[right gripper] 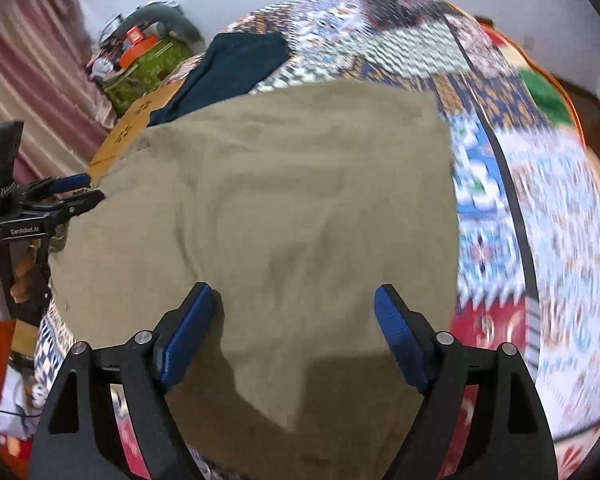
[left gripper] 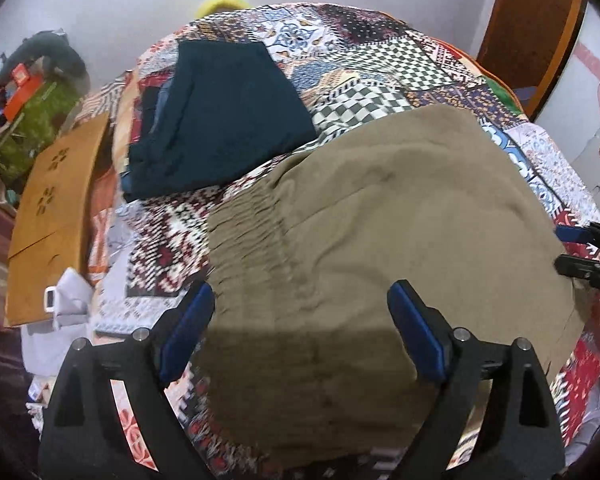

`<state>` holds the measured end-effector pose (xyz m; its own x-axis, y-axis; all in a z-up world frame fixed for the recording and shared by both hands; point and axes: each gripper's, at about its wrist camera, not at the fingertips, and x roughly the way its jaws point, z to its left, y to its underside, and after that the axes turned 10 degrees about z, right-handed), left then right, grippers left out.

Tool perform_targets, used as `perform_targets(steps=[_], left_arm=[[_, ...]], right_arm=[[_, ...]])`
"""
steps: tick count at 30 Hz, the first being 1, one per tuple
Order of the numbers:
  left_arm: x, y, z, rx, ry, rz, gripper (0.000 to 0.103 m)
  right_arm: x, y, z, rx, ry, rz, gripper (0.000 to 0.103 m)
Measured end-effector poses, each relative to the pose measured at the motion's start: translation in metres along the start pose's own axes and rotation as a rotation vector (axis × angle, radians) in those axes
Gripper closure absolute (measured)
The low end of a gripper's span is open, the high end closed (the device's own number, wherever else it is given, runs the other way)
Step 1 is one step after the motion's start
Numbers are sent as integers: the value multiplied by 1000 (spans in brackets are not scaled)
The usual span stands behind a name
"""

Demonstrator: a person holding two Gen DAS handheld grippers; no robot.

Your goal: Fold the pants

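Khaki pants (left gripper: 380,216) lie folded on the patchwork bedspread (left gripper: 360,60), elastic waistband toward the left. In the right wrist view the pants (right gripper: 280,200) fill the middle. My left gripper (left gripper: 300,312) is open and empty, hovering over the near left part of the pants. My right gripper (right gripper: 294,312) is open and empty over the near right part. The right gripper also shows at the right edge of the left wrist view (left gripper: 580,248). The left gripper shows at the left of the right wrist view (right gripper: 84,190).
A stack of folded dark pants (left gripper: 220,116) lies behind the khaki pair. A brown cardboard piece (left gripper: 56,208) lies at the bed's left edge. A green cluttered box (left gripper: 32,120) stands beyond it. A wooden door (left gripper: 532,28) is at far right.
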<state>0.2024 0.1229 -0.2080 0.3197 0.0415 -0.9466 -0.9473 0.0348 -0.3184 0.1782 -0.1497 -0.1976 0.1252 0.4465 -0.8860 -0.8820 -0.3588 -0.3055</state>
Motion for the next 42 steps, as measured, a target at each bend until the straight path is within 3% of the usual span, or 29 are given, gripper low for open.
perform_targets(steps=[5,9,18,23,28,33,37,42], left_arm=[[-7,16,12,-53,27,-13,12],[-14,27,16,-80,30,-31,12],[-38,39,22,-141,19,-79,12],[-55,43,25,-226,98,-105,12],[-51,56,13,-255,203,-76,12],[-41,72,-3,-250,298,-20,13],[-33,79,-8,-262,402,26,15],[-23,74,-5,-302,502,34,15]], right_arm=[[-5,27,-11,53,42,-6,23],[-10,42,-17,93,27,-16,22],[-26,34,5,20,142,-59,22],[-47,18,34,-59,160,-156,22],[-49,1,65,-120,122,-215,22],[-22,-4,80,-155,114,-188,22],[5,-1,82,-169,126,-113,22],[7,6,78,-172,112,-114,21]])
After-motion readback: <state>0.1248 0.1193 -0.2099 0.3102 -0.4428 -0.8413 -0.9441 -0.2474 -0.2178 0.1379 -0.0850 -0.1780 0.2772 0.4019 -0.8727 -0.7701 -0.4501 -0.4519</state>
